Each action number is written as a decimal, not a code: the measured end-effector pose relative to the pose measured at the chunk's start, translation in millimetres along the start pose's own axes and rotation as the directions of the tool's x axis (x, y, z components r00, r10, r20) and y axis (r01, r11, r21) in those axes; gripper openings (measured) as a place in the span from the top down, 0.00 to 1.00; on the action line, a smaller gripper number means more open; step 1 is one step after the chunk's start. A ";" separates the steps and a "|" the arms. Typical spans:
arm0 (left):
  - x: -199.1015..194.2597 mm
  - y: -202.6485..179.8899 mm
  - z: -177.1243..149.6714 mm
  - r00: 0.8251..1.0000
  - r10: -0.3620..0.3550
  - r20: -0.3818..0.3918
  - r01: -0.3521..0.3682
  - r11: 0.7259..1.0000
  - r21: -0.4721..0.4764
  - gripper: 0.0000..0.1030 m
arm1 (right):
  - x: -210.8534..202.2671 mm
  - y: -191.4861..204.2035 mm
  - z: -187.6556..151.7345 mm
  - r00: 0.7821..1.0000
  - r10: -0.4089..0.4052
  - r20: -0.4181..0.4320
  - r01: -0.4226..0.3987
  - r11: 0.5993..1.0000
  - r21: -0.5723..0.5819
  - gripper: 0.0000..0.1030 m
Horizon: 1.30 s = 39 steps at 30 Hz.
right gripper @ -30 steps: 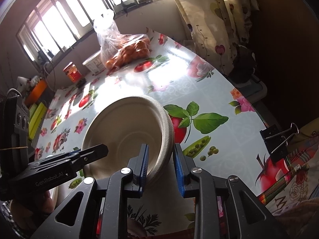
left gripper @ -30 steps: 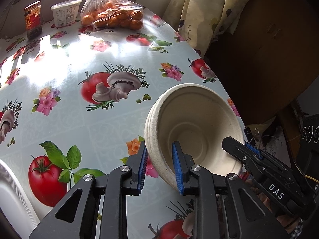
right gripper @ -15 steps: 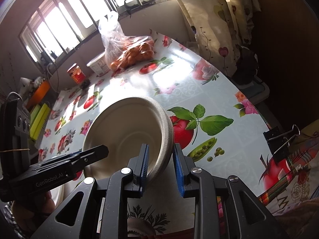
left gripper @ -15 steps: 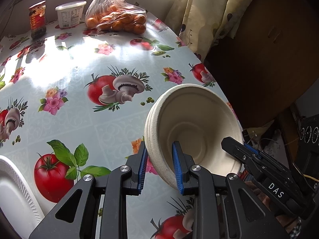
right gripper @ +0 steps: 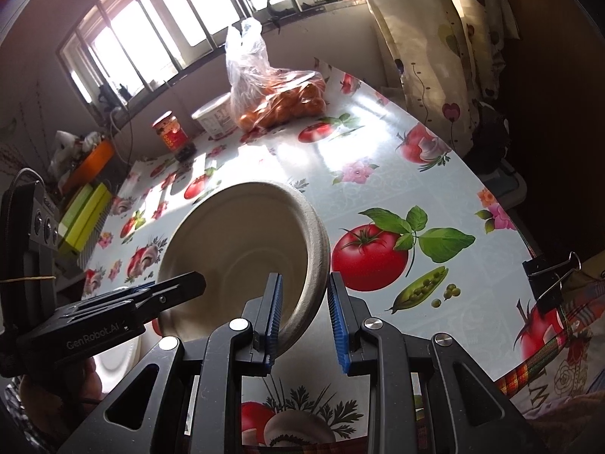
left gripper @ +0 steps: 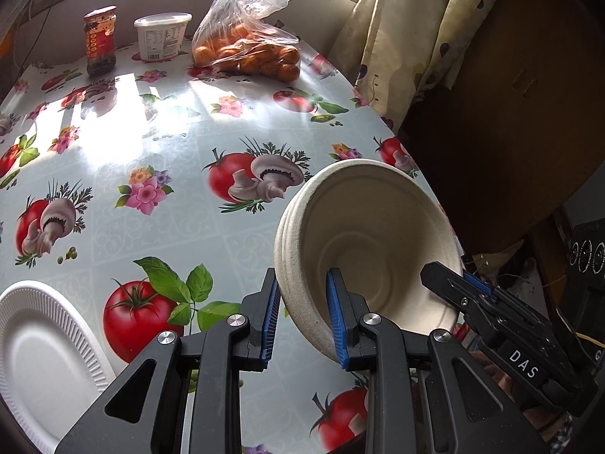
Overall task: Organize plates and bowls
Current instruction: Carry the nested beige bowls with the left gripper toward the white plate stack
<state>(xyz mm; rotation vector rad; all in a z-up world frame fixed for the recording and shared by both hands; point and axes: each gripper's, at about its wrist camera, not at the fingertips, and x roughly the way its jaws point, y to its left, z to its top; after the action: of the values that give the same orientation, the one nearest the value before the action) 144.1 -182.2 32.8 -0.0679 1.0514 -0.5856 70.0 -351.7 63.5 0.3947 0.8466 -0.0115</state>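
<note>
**Both grippers carrying the bowl stack above the table**

At the left edge a white plate (left gripper: 41,348) is lying on the tablecloth (left gripper: 159,143). Just right of it, the left gripper (left gripper: 302,317) is clamping the near rim of the stacked beige bowls (left gripper: 370,234), which are hanging tilted off the cloth. Further right, the right gripper (right gripper: 302,314) is pinching the opposite rim. The carrying step looks to be in hand. Next, both hands should be levelling the stack together and lowering it beside the plate before letting go.
</note>
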 end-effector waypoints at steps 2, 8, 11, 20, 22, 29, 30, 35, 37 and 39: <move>-4.4 3.2 -1.8 1.000 0.003 0.008 -0.003 1.000 -0.004 0.75 | 0.3 4.7 -0.4 1.000 0.005 -0.001 -0.005 1.000 -0.010 0.77; -16.1 12.1 -5.2 1.000 0.014 0.028 -0.014 1.000 -0.018 0.75 | 0.5 18.2 -2.2 1.000 0.019 -0.002 -0.019 0.999 -0.036 0.77; -21.7 16.6 -7.7 0.999 0.020 0.035 -0.019 1.000 -0.023 0.75 | 0.5 24.2 -2.9 1.000 0.026 -0.003 -0.026 0.998 -0.048 0.77; -37.3 35.9 -17.0 0.998 0.044 0.051 -0.041 0.998 -0.057 0.75 | 2.0 47.3 -6.5 0.998 0.057 -0.010 -0.058 0.995 -0.086 0.77; -42.6 40.7 -19.9 0.997 0.052 0.058 -0.048 0.997 -0.067 0.75 | 2.8 54.1 -8.3 0.998 0.066 -0.013 -0.067 0.993 -0.098 0.77; -59.5 60.2 -31.7 0.994 0.074 0.077 -0.066 0.992 -0.105 0.75 | 5.9 78.1 -14.7 0.995 0.091 -0.030 -0.095 0.985 -0.142 0.77; -61.8 63.3 -33.4 0.994 0.079 0.079 -0.070 0.991 -0.110 0.75 | 6.3 82.1 -15.5 0.995 0.096 -0.032 -0.100 0.984 -0.149 0.77; -73.1 80.0 -42.0 0.991 0.101 0.090 -0.087 0.986 -0.144 0.75 | 11.6 102.7 -20.5 0.992 0.114 -0.051 -0.122 0.976 -0.181 0.77; -77.5 86.7 -45.8 0.990 0.109 0.093 -0.094 0.983 -0.158 0.75 | 13.8 110.1 -23.0 0.991 0.122 -0.059 -0.131 0.973 -0.191 0.77; -81.5 93.0 -48.7 0.989 0.118 0.094 -0.100 0.980 -0.169 0.75 | 15.3 117.6 -25.6 0.990 0.129 -0.065 -0.140 0.969 -0.202 0.77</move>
<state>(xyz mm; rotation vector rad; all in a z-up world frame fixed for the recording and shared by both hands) 113.6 -53.2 42.7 -0.1821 0.9937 -0.3912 81.0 -231.7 76.5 0.2567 0.8608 0.2117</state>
